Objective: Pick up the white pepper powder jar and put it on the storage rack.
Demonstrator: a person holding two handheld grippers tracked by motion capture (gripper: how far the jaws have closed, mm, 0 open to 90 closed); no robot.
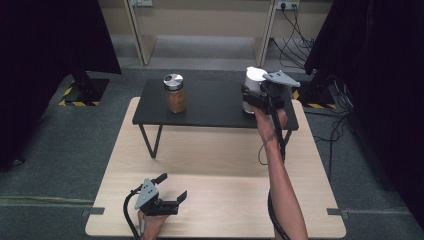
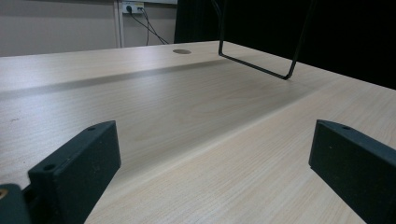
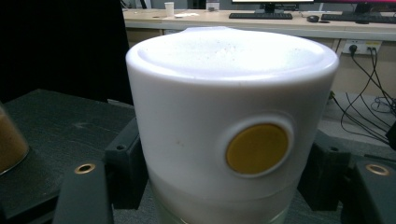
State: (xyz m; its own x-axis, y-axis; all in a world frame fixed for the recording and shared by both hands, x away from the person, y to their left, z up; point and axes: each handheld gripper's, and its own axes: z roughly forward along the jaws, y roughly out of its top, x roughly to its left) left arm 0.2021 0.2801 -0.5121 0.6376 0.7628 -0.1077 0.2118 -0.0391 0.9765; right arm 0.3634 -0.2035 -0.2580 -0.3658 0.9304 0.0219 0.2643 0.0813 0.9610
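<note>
A white lidded container (image 1: 254,80) stands at the right end of a low black shelf (image 1: 215,112). My right gripper (image 1: 250,98) is shut on it, one jaw pressing on each side just below the lid. In the right gripper view the container (image 3: 224,93) looms close, with a round yellow disc (image 3: 257,148) on its lid's side, and my right gripper (image 3: 224,191) has a black jaw on either flank. My left gripper (image 1: 172,187) rests low over the front of the wooden table (image 1: 220,155), open, with nothing between the jaws (image 2: 215,154).
A glass jar (image 1: 175,94) with a silver lid and brown contents stands on the shelf's left part; its edge (image 3: 9,140) shows beside the container. The shelf's wire leg (image 2: 280,70) rises ahead of my left gripper. Cables trail on the floor at right.
</note>
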